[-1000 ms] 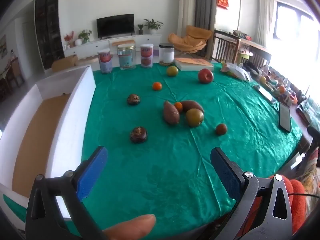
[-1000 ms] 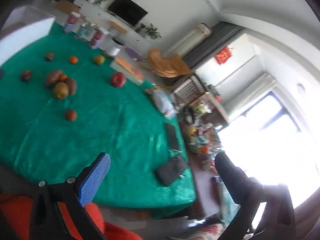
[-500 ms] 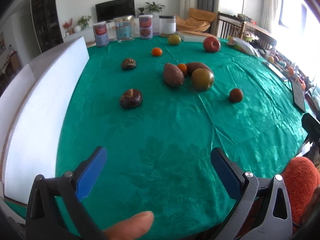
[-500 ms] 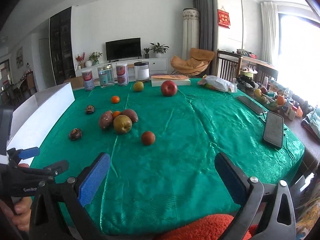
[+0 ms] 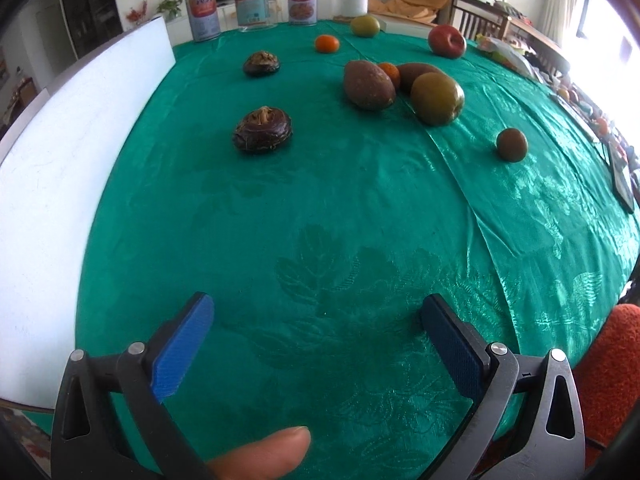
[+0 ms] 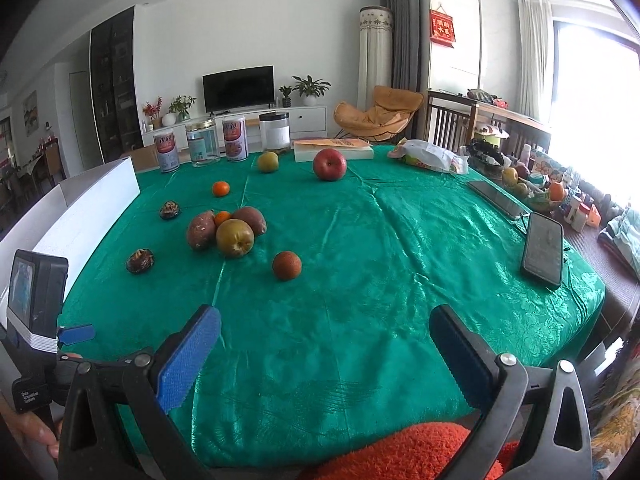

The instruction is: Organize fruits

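Observation:
Fruits lie scattered on a green tablecloth. Nearest the left gripper is a dark wrinkled fruit; a second one lies farther back. A brown oval fruit, a green-brown pear, a small brown round fruit, an orange and a red apple lie beyond. The left gripper is open and empty, low over the cloth. The right gripper is open and empty near the front edge; the small brown fruit and pear lie ahead.
A white open box stands along the table's left side. Several jars and a book stand at the back. Two phones lie at the right edge. The left gripper's body shows at left.
The left gripper has dropped lower and moved forward toward the fruits. The right gripper swung from facing the window to level, facing the table.

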`<state>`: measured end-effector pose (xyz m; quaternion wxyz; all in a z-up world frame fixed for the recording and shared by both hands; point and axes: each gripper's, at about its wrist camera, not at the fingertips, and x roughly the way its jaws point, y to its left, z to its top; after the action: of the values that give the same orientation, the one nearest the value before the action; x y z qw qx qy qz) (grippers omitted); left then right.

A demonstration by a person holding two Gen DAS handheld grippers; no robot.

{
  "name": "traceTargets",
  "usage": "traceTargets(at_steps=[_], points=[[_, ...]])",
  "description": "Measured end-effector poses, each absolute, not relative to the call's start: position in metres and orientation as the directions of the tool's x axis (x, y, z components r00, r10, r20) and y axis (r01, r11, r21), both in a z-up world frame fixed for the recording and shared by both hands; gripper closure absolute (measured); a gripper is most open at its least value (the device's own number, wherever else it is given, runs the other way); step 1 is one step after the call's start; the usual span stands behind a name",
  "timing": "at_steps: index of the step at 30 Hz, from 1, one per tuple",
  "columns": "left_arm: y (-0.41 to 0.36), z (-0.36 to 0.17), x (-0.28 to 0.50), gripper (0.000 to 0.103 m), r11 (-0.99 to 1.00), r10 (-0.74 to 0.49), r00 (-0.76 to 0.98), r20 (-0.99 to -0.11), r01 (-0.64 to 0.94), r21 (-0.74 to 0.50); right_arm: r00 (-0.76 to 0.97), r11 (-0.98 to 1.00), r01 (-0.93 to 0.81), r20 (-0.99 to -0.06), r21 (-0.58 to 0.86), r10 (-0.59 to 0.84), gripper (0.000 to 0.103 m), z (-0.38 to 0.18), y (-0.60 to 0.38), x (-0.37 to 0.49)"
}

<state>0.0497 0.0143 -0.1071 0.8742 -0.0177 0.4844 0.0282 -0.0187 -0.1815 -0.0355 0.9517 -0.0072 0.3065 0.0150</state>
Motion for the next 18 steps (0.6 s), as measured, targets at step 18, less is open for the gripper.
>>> traceTargets(at_steps=[18], points=[[0.0179,-0.1068,0.0521,0.000,0.997,0.029,0.496,-0.868,-0.072,-0.008,0.799,0.999,-0.029,-0.601,-0.012,0.017,0.000,-0.0371,-0.1823,-0.0153]])
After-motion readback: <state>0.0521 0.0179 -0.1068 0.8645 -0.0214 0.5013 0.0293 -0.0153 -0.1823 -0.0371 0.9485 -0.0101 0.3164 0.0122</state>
